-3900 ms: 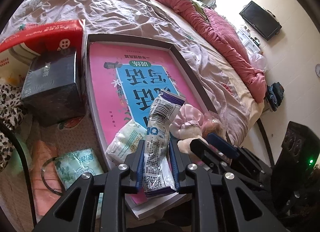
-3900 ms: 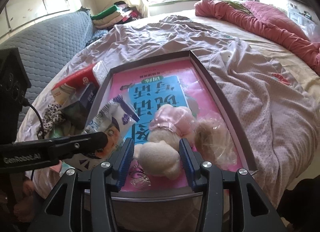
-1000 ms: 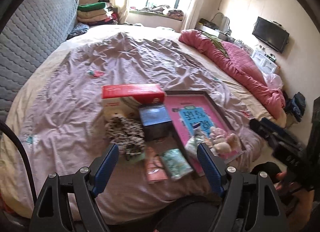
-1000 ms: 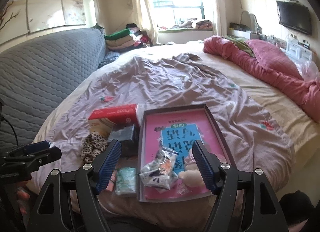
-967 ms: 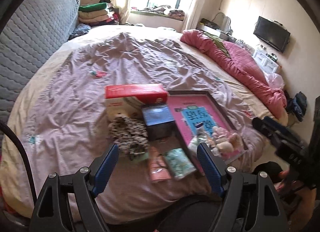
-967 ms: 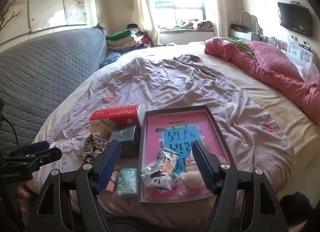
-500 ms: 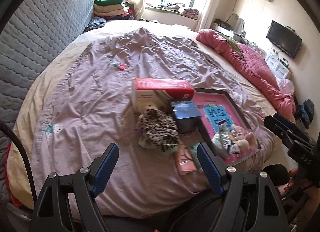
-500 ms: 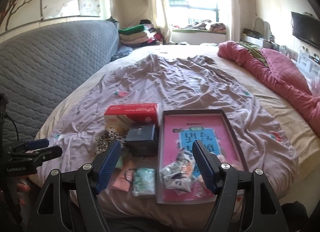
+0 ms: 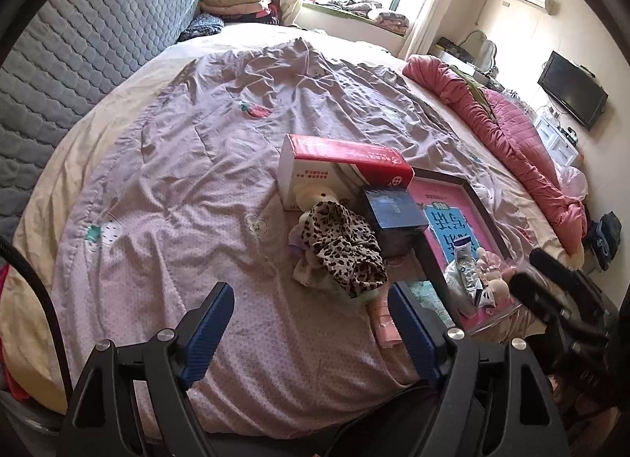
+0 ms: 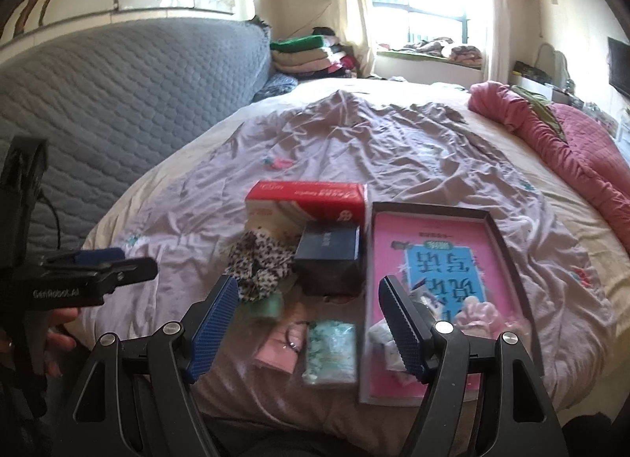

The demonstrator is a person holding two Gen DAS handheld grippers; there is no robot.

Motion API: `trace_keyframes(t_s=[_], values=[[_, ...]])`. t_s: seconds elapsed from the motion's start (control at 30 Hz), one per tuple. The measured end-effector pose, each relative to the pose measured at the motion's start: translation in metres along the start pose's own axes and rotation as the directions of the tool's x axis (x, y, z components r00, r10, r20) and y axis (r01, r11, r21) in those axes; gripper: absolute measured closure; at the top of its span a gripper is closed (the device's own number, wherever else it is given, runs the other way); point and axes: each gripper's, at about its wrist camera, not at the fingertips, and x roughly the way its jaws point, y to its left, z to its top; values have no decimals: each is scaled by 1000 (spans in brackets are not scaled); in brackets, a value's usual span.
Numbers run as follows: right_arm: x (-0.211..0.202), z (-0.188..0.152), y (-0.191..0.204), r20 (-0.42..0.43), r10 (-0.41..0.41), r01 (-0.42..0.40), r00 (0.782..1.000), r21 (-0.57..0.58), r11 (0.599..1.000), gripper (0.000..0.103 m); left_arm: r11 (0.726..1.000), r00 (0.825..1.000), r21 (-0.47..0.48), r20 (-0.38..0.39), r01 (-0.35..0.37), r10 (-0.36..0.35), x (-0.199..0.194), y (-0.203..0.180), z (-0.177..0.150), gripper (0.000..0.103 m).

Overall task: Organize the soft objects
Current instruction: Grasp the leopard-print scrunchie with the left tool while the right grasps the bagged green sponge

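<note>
Mauve, rumpled bedspread (image 9: 220, 189) carries everything, grouped near the bed's near edge. A dark-rimmed tray (image 10: 508, 260) with a pink sheet inside lies toward the near right corner; in its near end sit a wrapped snack packet (image 9: 466, 272) and what looks like a pink plush toy (image 10: 478, 313), blurred. Left of the tray stand a red box (image 10: 307, 197) and a dark box (image 10: 328, 250), with a leopard-print cloth (image 9: 340, 246) beside them and a mint-green packet (image 10: 332, 350) nearer the edge. The left gripper (image 9: 311, 331) and right gripper (image 10: 309, 323) both hover with jaws wide apart, holding nothing.
</note>
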Motion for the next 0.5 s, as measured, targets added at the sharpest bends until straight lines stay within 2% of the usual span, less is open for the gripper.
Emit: trace_keyframes(t_s=[0.17,0.27,0.4,0.5], values=[[20,-12,12,-28,29,-29,999,-1,1000,27,999,999,3,-15,36,-36,18,0,2,23],[39,-21,25,-74,39,-41,997,-28,999,27,998,998,-11,-25,54,-55,35,1,9,23],[64,-29,35,-130,58,-63,990,-31,998,27,996,993,-24,-90,80,-82,66,3,20,23],[79,-32,41,-151,57,-64,987,-43,997,27,997,990,-34,-116,72,-76,86,5,27,24]])
